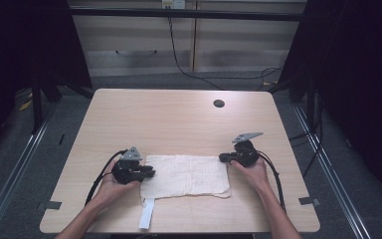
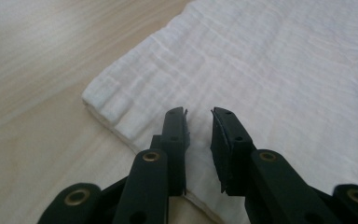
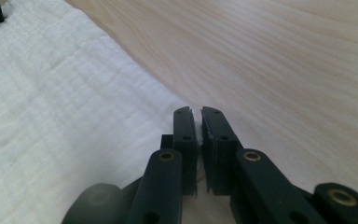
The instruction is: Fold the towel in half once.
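Note:
A white cloth lies flat on the wooden table near its front edge. My left gripper rests at the cloth's left edge. In the left gripper view its jaws stand a little apart over the cloth, with nothing pinched between them. My right gripper is at the cloth's far right corner. In the right gripper view its jaws are almost together at the edge of the cloth, with a thin sliver of white between the pads.
A white strip runs from the cloth's near left corner toward the table's front edge. A dark round hole sits at the back right of the table. Cables trail from both grippers past the person's forearms.

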### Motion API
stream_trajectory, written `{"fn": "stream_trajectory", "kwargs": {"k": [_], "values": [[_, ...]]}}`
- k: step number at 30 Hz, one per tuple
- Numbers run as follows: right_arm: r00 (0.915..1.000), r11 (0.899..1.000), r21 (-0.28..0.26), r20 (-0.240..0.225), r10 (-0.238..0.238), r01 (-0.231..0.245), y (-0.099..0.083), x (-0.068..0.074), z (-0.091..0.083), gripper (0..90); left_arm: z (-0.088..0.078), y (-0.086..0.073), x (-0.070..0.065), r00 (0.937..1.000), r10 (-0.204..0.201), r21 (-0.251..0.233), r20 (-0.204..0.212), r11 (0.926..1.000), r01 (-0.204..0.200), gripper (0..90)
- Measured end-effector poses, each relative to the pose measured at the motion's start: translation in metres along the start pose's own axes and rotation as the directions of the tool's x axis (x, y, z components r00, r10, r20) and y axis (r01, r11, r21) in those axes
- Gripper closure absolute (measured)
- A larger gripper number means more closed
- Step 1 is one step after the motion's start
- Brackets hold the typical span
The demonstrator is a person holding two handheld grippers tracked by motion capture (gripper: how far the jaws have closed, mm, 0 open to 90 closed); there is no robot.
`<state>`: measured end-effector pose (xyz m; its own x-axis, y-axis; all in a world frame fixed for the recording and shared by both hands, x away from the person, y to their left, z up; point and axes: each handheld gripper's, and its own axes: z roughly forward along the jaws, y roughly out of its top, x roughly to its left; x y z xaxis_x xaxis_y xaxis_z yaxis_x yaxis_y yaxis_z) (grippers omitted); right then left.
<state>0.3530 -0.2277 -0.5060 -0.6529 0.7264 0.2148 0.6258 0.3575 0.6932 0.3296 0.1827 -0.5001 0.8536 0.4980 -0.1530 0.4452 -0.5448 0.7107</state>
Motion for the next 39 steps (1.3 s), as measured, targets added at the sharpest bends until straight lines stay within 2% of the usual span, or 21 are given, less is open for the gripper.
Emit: {"fn": "stream_trajectory", "kwargs": {"k": [2,4,7,8,9,12,13,15,17,21,23,26,27,32,33,34,39], "values": [[0.9999,1.0,0.001,-0.009,-0.005,0.005,0.001,0.001,0.001,87.1,-0.004,-0.001,0.001,1.0,-0.004,-0.004,-0.003,1.0,0.004,71.9],[1.0,1.0,0.004,-0.006,-0.007,0.007,0.001,0.002,0.002,87.2,-0.01,0.001,0.006,0.9998,-0.021,-0.033,-0.008,0.9992,0.02,71.3],[0.9999,1.0,0.005,-0.009,-0.006,0.006,0.001,0.002,0.002,87.3,-0.017,0.009,0.016,0.9974,-0.055,-0.082,-0.046,0.9953,0.051,69.4],[0.9999,1.0,0.004,-0.009,-0.004,0.004,0.001,0.001,0.002,87.3,-0.017,0.012,0.02,0.9965,-0.065,-0.083,-0.054,0.9947,0.06,69.1],[0.9999,1.0,-0.002,-0.015,0.001,-0.001,0.001,0.001,0.002,87.3,-0.016,0.017,0.029,0.9931,-0.096,-0.088,-0.067,0.992,0.09,66.0],[1.0,1.0,0.002,-0.009,0.0,0.0,0.001,0.002,0.002,87.3,-0.011,0.021,0.037,0.9911,-0.106,-0.069,-0.08,0.9925,0.101,62.5],[0.9999,1.0,-0.001,-0.011,0.001,-0.001,0.001,0.002,0.003,87.3,-0.006,0.022,0.042,0.9899,-0.123,-0.079,-0.071,0.9899,0.118,63.0],[0.9999,1.0,-0.002,-0.012,0.001,-0.001,0.001,0.002,0.003,87.3,-0.003,0.022,0.043,0.9896,-0.127,-0.076,-0.067,0.9896,0.122,63.1],[0.9999,1.0,-0.004,-0.012,0.0,0.0,0.001,0.001,0.003,87.3,0.002,0.021,0.045,0.9906,-0.12,-0.054,-0.066,0.9917,0.117,62.2],[1.0,1.0,-0.005,-0.009,0.001,-0.001,0.001,0.002,0.003,87.2,0.005,0.019,0.046,0.9905,-0.118,-0.049,-0.069,0.9921,0.115,61.2],[1.0,1.0,-0.006,-0.009,0.002,-0.002,0.001,0.002,0.003,87.3,0.006,0.019,0.046,0.9911,-0.107,-0.041,-0.079,0.9937,0.104,61.2],[1.0,1.0,-0.009,-0.01,-0.002,0.002,0.001,0.002,0.003,87.2,0.009,0.018,0.045,0.993,-0.094,-0.026,-0.073,0.9954,0.092,62.9],[1.0,1.0,-0.006,-0.006,-0.002,0.002,0.001,0.002,0.003,87.2,0.011,0.017,0.044,0.9941,-0.086,-0.023,-0.066,0.9962,0.084,68.0],[1.0,1.0,-0.006,-0.007,-0.001,0.001,0.001,0.002,0.003,87.2,0.011,0.017,0.043,0.9944,-0.09,-0.015,-0.055,0.9959,0.089,73.2],[1.0,1.0,-0.005,-0.009,-0.001,0.001,0.001,0.002,0.003,87.3,0.011,0.016,0.042,0.9956,-0.078,-0.012,-0.051,0.9969,0.078,79.5],[0.9999,1.0,-0.005,-0.011,0.002,-0.002,0.001,0.002,0.003,87.3,0.011,0.016,0.042,0.9956,-0.078,-0.012,-0.051,0.9969,0.078,81.2],[1.0,1.0,-0.002,-0.008,-0.002,0.002,0.002,0.002,0.003,87.4,0.011,0.015,0.038,0.996,-0.054,-0.016,-0.071,0.9985,0.053,84.4]]}}
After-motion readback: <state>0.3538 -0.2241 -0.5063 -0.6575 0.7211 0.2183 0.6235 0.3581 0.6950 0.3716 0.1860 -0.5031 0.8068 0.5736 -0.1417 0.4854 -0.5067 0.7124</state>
